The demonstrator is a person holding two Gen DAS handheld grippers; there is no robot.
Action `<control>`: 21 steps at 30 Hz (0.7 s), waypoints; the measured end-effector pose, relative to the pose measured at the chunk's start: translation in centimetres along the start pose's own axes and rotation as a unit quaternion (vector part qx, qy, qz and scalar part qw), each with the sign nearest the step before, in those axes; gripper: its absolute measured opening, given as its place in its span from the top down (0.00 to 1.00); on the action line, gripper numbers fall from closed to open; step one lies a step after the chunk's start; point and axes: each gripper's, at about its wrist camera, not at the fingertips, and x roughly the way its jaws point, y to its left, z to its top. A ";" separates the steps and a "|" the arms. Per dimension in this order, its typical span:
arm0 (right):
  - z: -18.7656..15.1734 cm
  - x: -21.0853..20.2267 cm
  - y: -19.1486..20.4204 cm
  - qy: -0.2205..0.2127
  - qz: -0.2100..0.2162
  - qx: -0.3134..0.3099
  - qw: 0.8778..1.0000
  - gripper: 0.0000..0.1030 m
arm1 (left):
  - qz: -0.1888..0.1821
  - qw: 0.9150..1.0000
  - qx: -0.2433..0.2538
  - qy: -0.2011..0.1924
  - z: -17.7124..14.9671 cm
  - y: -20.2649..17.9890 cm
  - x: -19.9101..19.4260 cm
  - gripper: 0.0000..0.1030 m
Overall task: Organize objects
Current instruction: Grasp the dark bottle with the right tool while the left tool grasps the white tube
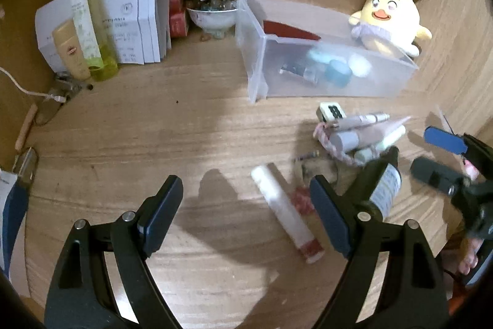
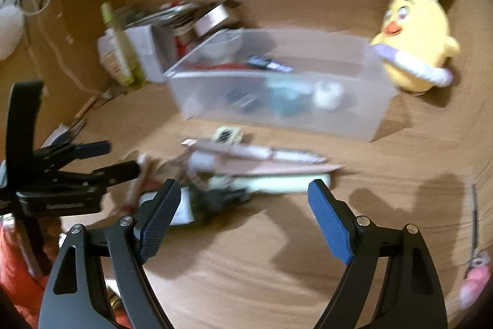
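My left gripper [image 1: 246, 205] hangs open over the wooden surface. A white tube with a red end [image 1: 286, 211] lies on the wood between its fingers, untouched. To its right is a heap of tubes and pens [image 1: 363, 134], and a dark-capped bottle [image 1: 385, 187] shows behind the right finger. A clear plastic bin [image 1: 252, 51] beyond them holds small bottles and jars. My right gripper [image 2: 245, 205] is open and empty, just short of the same heap [image 2: 255, 165]. Each gripper shows in the other's view: the right gripper [image 1: 440, 158] at the far right, the left gripper [image 2: 117, 159] at the left.
A yellow plush chick [image 1: 391, 20] with rabbit ears stands behind the bin [image 2: 339, 119]. White boxes [image 1: 129, 20], a green spray bottle [image 1: 83, 11] and a bowl [image 1: 212, 17] crowd the back left corner. Wooden walls close the back and sides. A pink item [image 2: 474, 282] lies at the right.
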 end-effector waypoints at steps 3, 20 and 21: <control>-0.8 0.3 1.5 0.010 0.017 -0.012 1.000 0.20 | -0.008 1.000 -0.005 -0.006 -0.6 0.3 -0.5 0.18; -1.9 2.6 5.5 0.014 0.000 -0.075 0.997 0.45 | -0.032 0.999 -0.014 0.014 -1.3 0.6 0.1 0.31; -1.9 2.7 5.4 0.016 0.005 -0.072 0.997 0.49 | -0.032 0.999 -0.012 0.015 -1.3 0.5 0.3 0.32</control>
